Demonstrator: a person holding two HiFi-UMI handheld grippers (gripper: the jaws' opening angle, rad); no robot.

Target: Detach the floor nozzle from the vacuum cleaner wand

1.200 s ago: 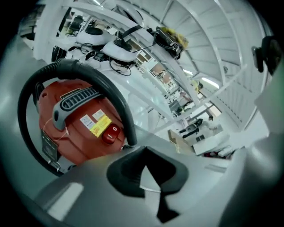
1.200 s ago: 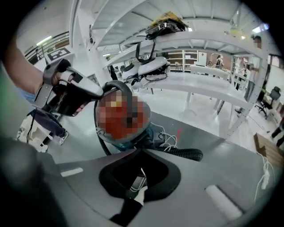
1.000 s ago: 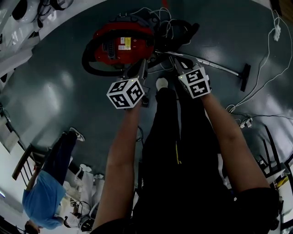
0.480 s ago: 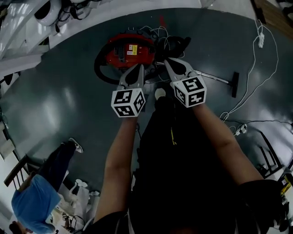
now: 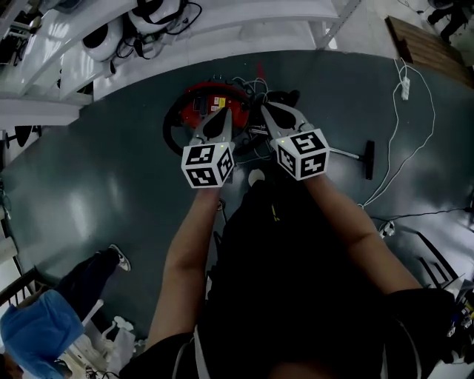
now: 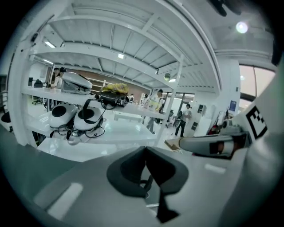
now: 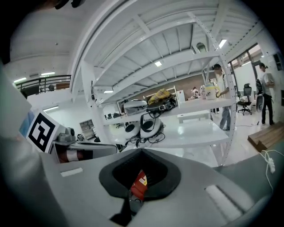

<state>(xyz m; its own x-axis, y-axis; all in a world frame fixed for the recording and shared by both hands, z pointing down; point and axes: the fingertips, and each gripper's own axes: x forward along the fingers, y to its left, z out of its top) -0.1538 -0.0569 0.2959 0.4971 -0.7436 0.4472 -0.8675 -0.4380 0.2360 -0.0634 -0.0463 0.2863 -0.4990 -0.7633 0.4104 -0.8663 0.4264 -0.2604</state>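
In the head view a red vacuum cleaner [image 5: 200, 104] lies on the dark floor with its black hose [image 5: 172, 127] curled at its left. Its metal wand [image 5: 342, 153] runs right to the black floor nozzle [image 5: 368, 160], still on the wand. My left gripper [image 5: 222, 112] and right gripper [image 5: 265, 111] hang side by side high above the vacuum, far from the nozzle. Both are shut and hold nothing. The left gripper view shows its jaws [image 6: 145, 150] closed against white shelving. In the right gripper view the closed jaws [image 7: 142, 153] frame a sliver of the red vacuum [image 7: 139, 184].
A white shelving rack [image 5: 185, 22] with headsets [image 5: 104, 33] stands beyond the vacuum. A white cable with a plug strip [image 5: 404, 83] trails along the floor at right. A wooden pallet [image 5: 422, 37] lies top right. A person in blue [image 5: 37, 326] is at bottom left.
Both grippers have risen well above the floor, jaws staying shut. The vacuum and nozzle look smaller and farther, and the shelving has come into view.
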